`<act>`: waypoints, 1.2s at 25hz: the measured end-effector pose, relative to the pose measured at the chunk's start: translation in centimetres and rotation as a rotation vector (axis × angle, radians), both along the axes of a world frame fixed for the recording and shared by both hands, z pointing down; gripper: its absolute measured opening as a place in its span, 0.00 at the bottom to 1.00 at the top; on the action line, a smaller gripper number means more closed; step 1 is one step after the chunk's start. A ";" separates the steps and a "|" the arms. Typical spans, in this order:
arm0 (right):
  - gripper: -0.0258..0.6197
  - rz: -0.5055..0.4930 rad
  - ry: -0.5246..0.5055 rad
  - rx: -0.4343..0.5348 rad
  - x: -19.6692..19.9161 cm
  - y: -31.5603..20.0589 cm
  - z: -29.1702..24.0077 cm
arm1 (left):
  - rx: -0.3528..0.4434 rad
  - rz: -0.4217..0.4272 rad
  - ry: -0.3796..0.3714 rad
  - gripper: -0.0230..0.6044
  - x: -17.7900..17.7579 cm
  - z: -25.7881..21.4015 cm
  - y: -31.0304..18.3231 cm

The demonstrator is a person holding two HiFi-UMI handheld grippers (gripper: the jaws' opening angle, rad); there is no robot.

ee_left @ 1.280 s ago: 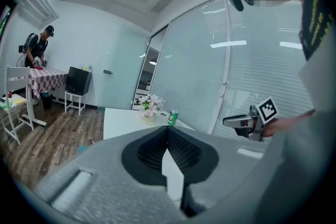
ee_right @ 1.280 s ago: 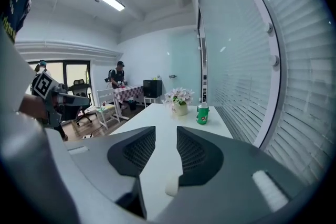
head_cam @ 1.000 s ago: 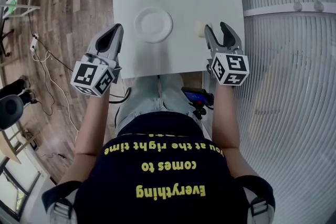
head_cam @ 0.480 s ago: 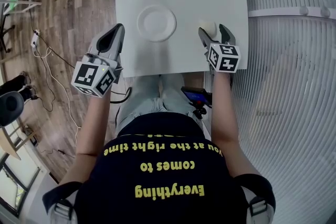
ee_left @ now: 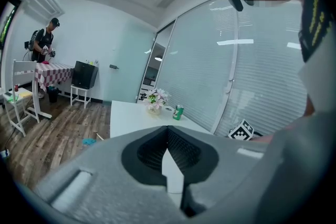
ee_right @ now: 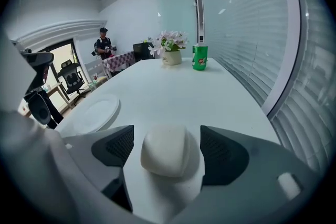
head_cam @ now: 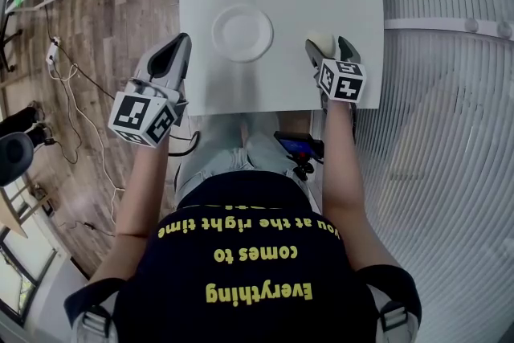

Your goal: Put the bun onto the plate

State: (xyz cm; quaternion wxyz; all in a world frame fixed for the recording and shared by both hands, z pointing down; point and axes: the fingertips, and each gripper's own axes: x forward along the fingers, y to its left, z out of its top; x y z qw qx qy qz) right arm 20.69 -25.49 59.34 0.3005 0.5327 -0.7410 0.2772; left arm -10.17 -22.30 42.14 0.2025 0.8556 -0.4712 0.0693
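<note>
Bun (ee_right: 169, 150) sits between jaws of right tongs (head_cam: 328, 48), just opened wide, pads not touching; roundish, no long axis. Plate (ee_right: 96, 114) lies to their left. Left tongs (ee_left: 168, 134) closed, empty, farther off.

Between our ribbed black pads (ee_right: 116, 145) we see a smooth, matt bun (ee_right: 167, 150); beyond them lie a matt white table (ee_right: 173, 94) and a smooth plate (ee_right: 97, 115)

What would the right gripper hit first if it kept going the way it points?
Probably the bun: it lies on the table between the jaws of the right gripper, which have just been opening.
</note>
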 end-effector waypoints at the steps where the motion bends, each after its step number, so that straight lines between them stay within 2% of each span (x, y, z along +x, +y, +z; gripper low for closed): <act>1: 0.67 0.004 -0.003 -0.006 0.0 -0.1 0.2 | -0.002 -0.001 -0.001 0.03 0.0 0.0 0.0; 9: 0.66 0.026 -0.007 -0.042 -0.3 -0.2 1.7 | 0.014 -0.011 -0.002 0.03 0.1 -0.3 -0.2; 14: 0.56 0.033 0.029 -0.048 0.0 0.0 2.3 | 0.024 -0.016 0.000 0.03 0.0 -0.5 -0.3; 24: 0.55 0.027 0.039 -0.072 0.2 0.0 2.6 | 0.014 0.002 0.003 0.03 0.2 0.0 -0.2; 30: 0.55 0.020 0.035 -0.066 0.0 0.0 2.4 | 0.042 -0.009 0.004 0.03 -0.4 -0.9 -0.1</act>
